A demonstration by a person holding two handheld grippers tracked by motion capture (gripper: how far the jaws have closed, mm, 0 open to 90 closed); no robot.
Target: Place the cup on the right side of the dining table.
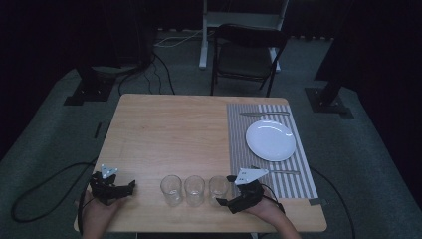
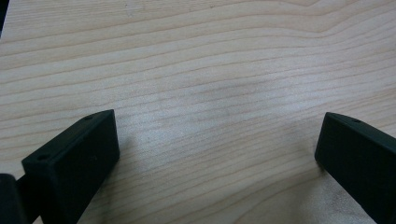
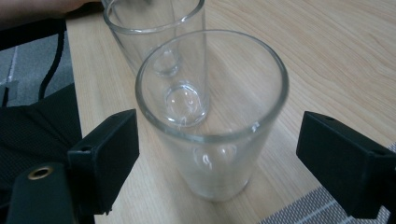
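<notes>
A pale wood counter [image 1: 169, 134] stands on a grey carpeted floor [image 1: 45, 134] in a dark room, with a black folding chair [image 1: 247, 56] beyond its far edge and cables [image 1: 149, 74] trailing over the floor. No writing can be read anywhere. A striped grey mat [image 1: 239, 144] covers the counter's right side and carries a white plate [image 1: 270, 140], a knife [image 1: 263, 113] on the plate's far side and a fork [image 1: 283, 172] on its near side. Three clear glasses stand in a row along the near edge. The right tool [image 1: 225, 190] is wide open, its jaws on either side of the right glass [image 3: 212, 135] without touching it; the middle glass [image 1: 194, 190] stands just behind, then the left glass [image 1: 170, 189]. The left tool [image 1: 130, 186] rests near the near left corner, open wide and empty over bare wood
</notes>
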